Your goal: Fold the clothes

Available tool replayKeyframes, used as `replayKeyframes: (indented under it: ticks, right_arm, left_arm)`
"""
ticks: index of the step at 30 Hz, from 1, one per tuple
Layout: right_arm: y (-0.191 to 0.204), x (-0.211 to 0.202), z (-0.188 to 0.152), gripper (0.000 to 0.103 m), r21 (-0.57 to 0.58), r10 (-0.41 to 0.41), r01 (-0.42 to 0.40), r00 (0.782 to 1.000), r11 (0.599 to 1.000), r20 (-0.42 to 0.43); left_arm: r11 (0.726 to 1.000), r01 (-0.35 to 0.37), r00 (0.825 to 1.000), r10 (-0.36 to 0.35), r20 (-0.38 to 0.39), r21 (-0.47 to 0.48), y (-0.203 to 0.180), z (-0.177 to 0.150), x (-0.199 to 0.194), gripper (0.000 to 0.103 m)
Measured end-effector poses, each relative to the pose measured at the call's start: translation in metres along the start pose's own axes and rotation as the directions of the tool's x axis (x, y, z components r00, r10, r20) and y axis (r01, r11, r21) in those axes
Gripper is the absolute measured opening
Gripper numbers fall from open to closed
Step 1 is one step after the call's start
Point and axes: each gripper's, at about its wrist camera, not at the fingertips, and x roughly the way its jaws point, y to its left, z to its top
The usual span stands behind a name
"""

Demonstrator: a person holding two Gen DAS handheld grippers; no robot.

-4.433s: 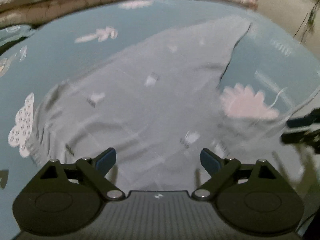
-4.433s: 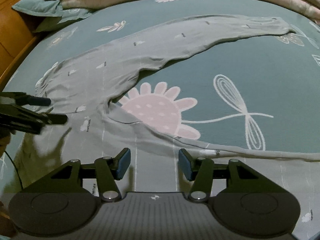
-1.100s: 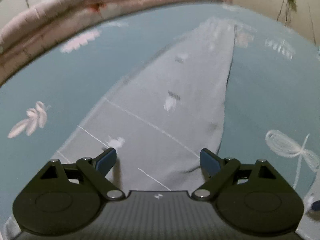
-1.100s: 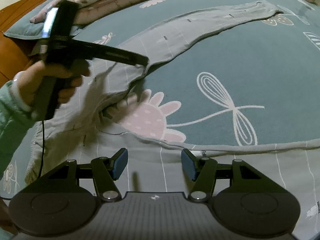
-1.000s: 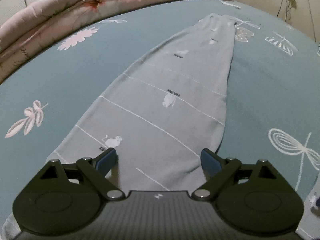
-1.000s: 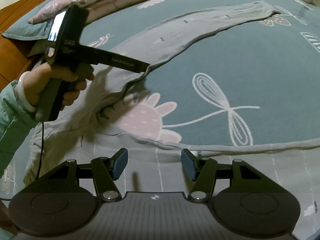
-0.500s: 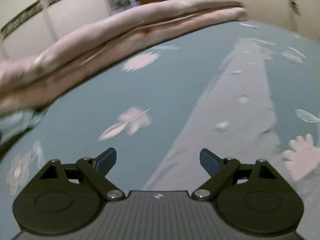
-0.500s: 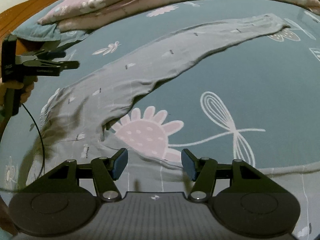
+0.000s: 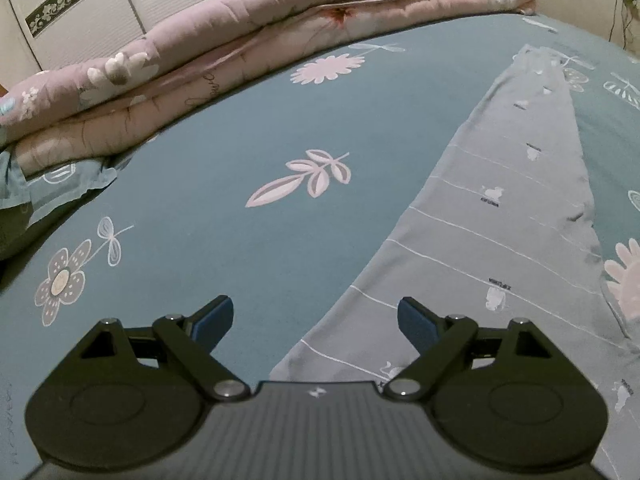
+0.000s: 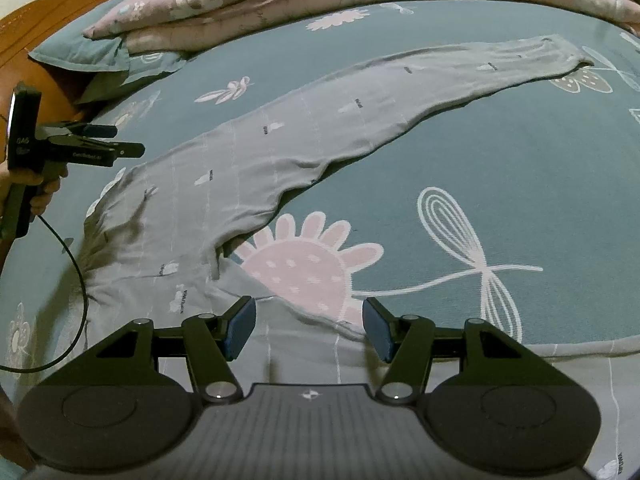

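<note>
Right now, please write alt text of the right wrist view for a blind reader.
Grey pyjama trousers lie spread on a teal flowered bedsheet, legs apart. The open right claw hovers near the crotch; the left claw is held at the far left.

Small dark lettering sits under the white animal prints on the grey garment (image 9: 516, 216), too small to read; the left gripper (image 10: 102, 142) carries pale markings, also illegible.

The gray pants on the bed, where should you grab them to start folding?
Probably at the cuff of the far leg of the gray pants. It lies flat and straight with bare bedsheet around it, so an open gripper could slide in from the foot end, pinch the hem, and carry it across toward the near leg.
</note>
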Motion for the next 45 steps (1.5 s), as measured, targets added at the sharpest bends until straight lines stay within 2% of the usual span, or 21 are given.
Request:
replayKeyframes:
  ticks: [10, 15, 20, 24, 28, 30, 31, 32, 33, 35, 39, 45]
  right_arm:
    - [0.013, 0.003, -0.001, 0.064, -0.016, 0.032, -0.032, 0.999, 0.999, 0.008]
    - [0.033, 0.013, -0.001, 0.064, -0.096, 0.069, -0.069, 0.998, 0.993, -0.001]
    - [0.055, 0.029, -0.003, 0.064, -0.217, 0.104, -0.109, 0.994, 0.97, -0.035]
    - [0.062, 0.052, -0.011, 0.065, -0.256, 0.1, -0.13, 0.987, 0.958, -0.127]
    - [0.065, 0.056, -0.016, 0.086, -0.265, 0.126, -0.16, 0.982, 0.951, -0.142]
    - [0.068, 0.058, -0.017, 0.091, -0.269, 0.134, -0.17, 0.98, 0.948, -0.148]
    - [0.07, 0.059, -0.018, 0.097, -0.272, 0.135, -0.172, 0.98, 0.947, -0.15]
    - [0.071, 0.06, -0.019, 0.103, -0.275, 0.137, -0.175, 0.979, 0.945, -0.152]
    - [0.073, 0.061, -0.021, 0.103, -0.278, 0.137, -0.175, 0.979, 0.944, -0.152]
    - [0.076, 0.061, -0.023, 0.103, -0.289, 0.12, -0.159, 0.982, 0.944, -0.146]
    - [0.075, 0.06, -0.021, 0.103, -0.274, 0.12, -0.158, 0.982, 0.949, -0.148]
    - [0.074, 0.061, -0.021, 0.103, -0.293, 0.124, -0.167, 0.979, 0.941, -0.16]
  left_arm:
    - [0.998, -0.045, 0.999, 0.044, 0.015, 0.054, 0.004, -0.009, -0.04, 0.09]
    - [0.999, -0.049, 0.999, 0.049, 0.002, 0.011, 0.013, -0.026, -0.049, 0.09]
    - [0.996, 0.05, 0.999, -0.05, 0.01, -0.079, 0.029, -0.053, -0.04, 0.092]
    - [0.992, 0.075, 0.997, -0.077, -0.024, -0.098, 0.036, -0.065, -0.023, 0.092]
    - [0.984, 0.094, 0.995, -0.1, -0.029, -0.149, 0.048, -0.066, -0.006, 0.091]
    - [0.979, 0.09, 0.995, -0.096, -0.025, -0.183, 0.057, -0.063, 0.002, 0.082]
    - [0.971, 0.111, 0.992, -0.12, -0.028, -0.213, 0.062, -0.061, 0.005, 0.076]
    - [0.959, 0.139, 0.988, -0.151, -0.032, -0.248, 0.067, -0.06, 0.009, 0.06]
    - [0.946, 0.167, 0.983, -0.183, -0.032, -0.279, 0.072, -0.058, 0.012, 0.049]
    - [0.94, 0.189, 0.978, -0.206, -0.034, -0.285, 0.076, -0.058, 0.016, 0.048]
    - [0.949, 0.18, 0.977, -0.204, -0.069, -0.257, 0.078, -0.064, 0.022, 0.047]
    - [0.953, 0.165, 0.963, -0.212, -0.167, -0.254, 0.086, -0.069, 0.04, 0.046]
